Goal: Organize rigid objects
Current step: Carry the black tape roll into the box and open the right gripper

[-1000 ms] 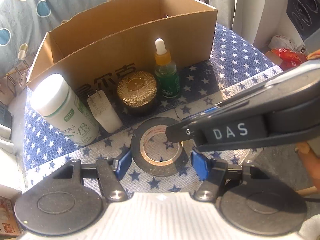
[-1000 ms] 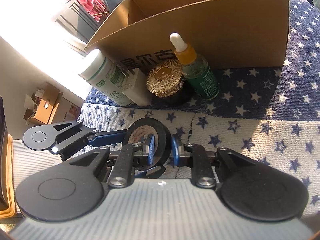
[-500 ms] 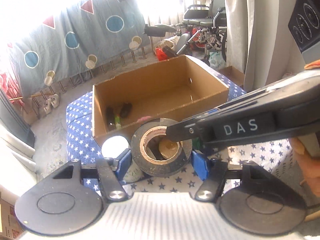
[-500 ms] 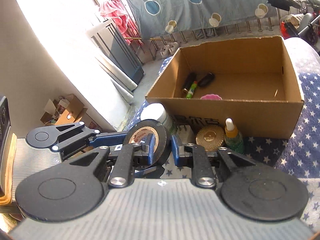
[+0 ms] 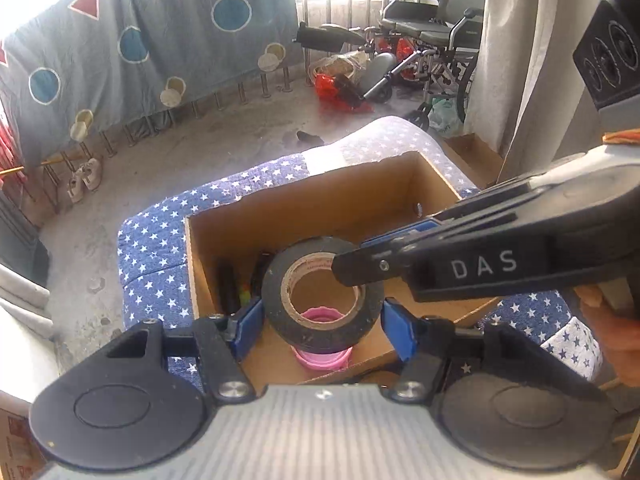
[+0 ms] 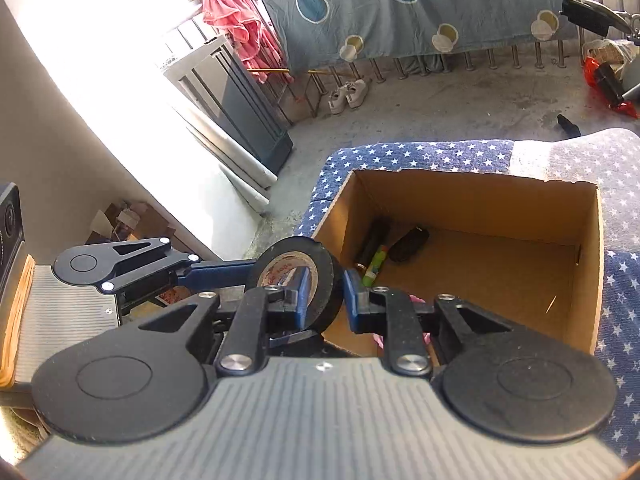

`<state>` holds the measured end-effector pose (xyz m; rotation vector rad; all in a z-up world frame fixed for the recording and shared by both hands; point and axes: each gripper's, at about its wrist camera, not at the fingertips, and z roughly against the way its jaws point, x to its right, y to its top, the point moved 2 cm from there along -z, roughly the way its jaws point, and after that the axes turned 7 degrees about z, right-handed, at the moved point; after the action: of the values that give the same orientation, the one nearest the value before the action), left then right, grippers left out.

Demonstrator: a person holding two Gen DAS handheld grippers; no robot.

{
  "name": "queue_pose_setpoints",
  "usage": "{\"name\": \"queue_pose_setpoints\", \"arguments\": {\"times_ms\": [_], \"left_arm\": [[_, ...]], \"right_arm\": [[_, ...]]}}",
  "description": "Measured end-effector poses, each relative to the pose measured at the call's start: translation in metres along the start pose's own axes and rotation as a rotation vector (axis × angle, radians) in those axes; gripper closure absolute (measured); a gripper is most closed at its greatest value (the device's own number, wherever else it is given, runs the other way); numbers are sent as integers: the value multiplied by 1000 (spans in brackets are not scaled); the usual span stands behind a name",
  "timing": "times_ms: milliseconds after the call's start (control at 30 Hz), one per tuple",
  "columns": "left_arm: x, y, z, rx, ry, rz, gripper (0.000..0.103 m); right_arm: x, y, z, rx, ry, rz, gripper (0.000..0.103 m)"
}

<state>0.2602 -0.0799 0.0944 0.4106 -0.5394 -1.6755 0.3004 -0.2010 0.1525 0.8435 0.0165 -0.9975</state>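
The tape roll (image 5: 322,295) hangs in the air above the box (image 5: 320,200), over its near end, held by both grippers at once; the left gripper (image 5: 322,320) has its blue pads against the roll's outer rim on either side, clamped on the roll; the right gripper (image 6: 324,292) pinches the roll's wall, one finger through the core and one outside, jaws nearly together on it; inside the box a pink lid (image 5: 322,354) lies directly under the roll, with a green marker (image 6: 375,266) and dark items (image 6: 409,239) at the box's left end; the box sits on a star-print cloth (image 5: 152,248).
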Motion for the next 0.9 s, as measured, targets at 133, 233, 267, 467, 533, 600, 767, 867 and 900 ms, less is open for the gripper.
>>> {"name": "queue_pose_setpoints", "arguments": {"times_ms": [133,233,267,467,533,600,767,867,900], "left_arm": [[-13,15,-65,-122,-22,23,38],[-17,21,-104,-194,-27,29,37],[-20,24,-119,-218,-26,30,37],[-21,30,-170,-274,6,-3,37],[-20,31,-184,-284,8,-13,37],[-20,29,-194,-307,4,-23,37],[-19,17,-204,-352,1,-85,37],[-22,11,-203,-357,15,-107,37],[-23,10,-203,-357,19,-106,37]], "right_arm": [[43,15,-58,-119,-11,-69,85],[68,15,-100,-198,-25,-106,85],[74,14,-111,-219,-30,-116,85],[108,17,-166,-278,-62,-152,85],[115,16,-177,-287,-78,-155,85],[120,14,-190,-300,-89,-153,85],[117,-1,-205,-343,-97,-133,85],[111,-5,-209,-353,-91,-129,83],[109,-5,-211,-351,-90,-128,83]]}}
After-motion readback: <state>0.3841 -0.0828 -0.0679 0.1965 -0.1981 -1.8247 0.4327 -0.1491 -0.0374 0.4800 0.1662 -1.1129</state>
